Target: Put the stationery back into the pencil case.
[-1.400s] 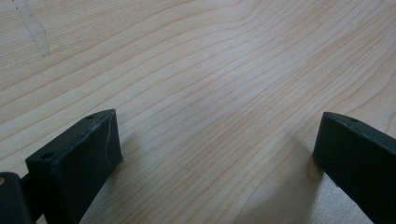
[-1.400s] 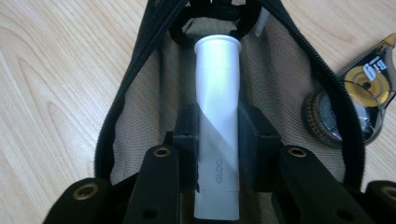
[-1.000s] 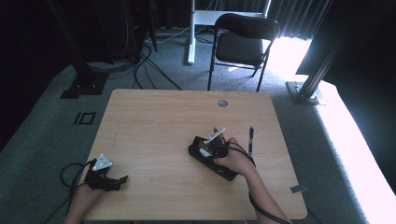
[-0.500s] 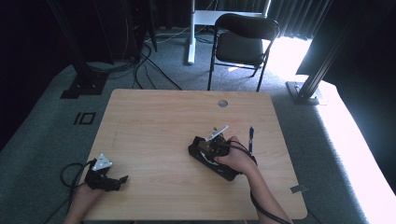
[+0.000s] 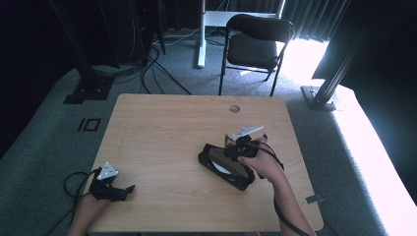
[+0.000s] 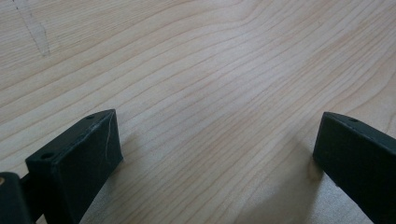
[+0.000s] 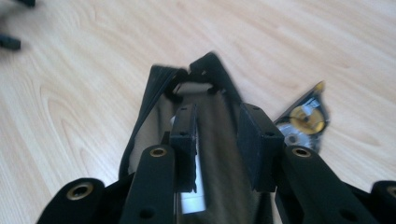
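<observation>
The black pouch [image 5: 223,167] lies on the right half of the tabletop [image 5: 162,128], nearer the near edge than the far one, its long side running diagonally. Over the last second it barely shifts, but its mouth gapes more: the high view now shows a pale lining or insert inside. In the right gripper view something white [image 7: 191,200] sits within the opening.

The right tool [image 7: 219,128] has its jaws drawn narrow, with a dark band of the pouch's wall pinched between them. Its grey top plate has crept toward the far right since a second ago. I read this as the hand lifting and pulling that wall back to open the pouch. If so, opening is under way and the inside is becoming reachable, though the blur keeps me from saying how firm the pinch is.

Just beside the pouch, on its far side, lies a small dark packet with a gold disc [image 7: 303,119].

The left tool [image 5: 129,189] rests at the near left corner, well apart from the pouch and unmoved. Its jaws stand wide over bare wood, holding nothing. A chair [image 5: 255,44] stands beyond the far edge.
</observation>
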`<action>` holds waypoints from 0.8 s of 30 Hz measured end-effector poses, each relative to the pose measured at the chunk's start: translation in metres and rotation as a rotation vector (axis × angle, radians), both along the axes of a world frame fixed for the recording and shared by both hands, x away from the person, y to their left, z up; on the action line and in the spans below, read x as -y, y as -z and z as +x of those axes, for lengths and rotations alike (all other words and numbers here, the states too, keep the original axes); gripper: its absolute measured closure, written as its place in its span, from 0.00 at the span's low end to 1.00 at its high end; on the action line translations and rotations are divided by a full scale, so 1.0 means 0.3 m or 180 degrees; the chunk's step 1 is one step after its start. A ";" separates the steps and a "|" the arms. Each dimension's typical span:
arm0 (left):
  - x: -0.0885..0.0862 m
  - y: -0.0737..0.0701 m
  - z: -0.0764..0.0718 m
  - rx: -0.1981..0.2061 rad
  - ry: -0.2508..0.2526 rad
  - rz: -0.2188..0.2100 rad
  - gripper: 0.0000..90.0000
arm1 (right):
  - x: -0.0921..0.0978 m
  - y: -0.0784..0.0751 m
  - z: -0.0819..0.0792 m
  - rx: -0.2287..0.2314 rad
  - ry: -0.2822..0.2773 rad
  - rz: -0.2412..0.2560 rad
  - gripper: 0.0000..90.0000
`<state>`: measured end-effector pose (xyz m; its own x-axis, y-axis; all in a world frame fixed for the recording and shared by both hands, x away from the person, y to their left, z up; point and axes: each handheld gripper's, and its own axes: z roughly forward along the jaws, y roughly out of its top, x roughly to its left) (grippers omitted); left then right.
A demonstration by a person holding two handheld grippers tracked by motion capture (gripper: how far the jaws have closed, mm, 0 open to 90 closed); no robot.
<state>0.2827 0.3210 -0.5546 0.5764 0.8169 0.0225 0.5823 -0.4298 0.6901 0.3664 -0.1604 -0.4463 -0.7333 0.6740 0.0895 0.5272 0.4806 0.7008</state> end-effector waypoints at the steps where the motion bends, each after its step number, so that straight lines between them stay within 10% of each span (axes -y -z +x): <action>1: 0.000 0.000 0.000 -0.0001 0.0000 0.0000 0.01 | 0.008 -0.004 0.002 0.0032 0.0039 0.0037 0.75; 24: 0.000 0.000 0.000 -0.0001 0.0000 0.0001 0.01 | 0.215 0.091 0.061 0.0353 0.1268 0.0060 0.73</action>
<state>0.2827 0.3210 -0.5546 0.5764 0.8169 0.0225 0.5825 -0.4299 0.6898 0.3847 -0.2248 -0.4735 -0.4214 0.9060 0.0397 0.5902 0.2407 0.7705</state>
